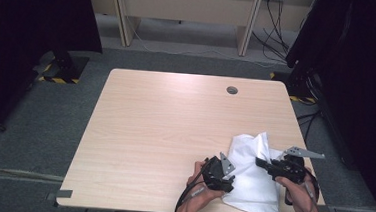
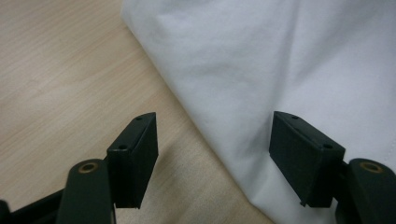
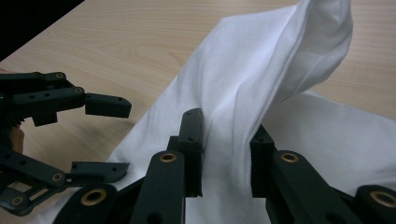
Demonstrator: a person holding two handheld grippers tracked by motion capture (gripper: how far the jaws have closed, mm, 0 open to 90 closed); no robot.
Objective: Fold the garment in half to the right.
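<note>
A fold of the white cloth point(image 3: 261, 93), lying at the desk point(image 1: 164, 129) near corner, is clamped in the right claw point(image 3: 226, 154); the left claw point(image 2: 212, 158), jaws apart astride the cloth edge, must next be closed.

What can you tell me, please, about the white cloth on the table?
The cloth is plain white, thin woven fabric, softly creased, lying near the front right corner of the wooden table, its near corner at the table's front edge. The right gripper is shut on a fold of it and holds that fold raised, its tip drooping over. The left gripper stands open astride the cloth's left edge, one jaw above the wood, the other above the fabric.
</note>
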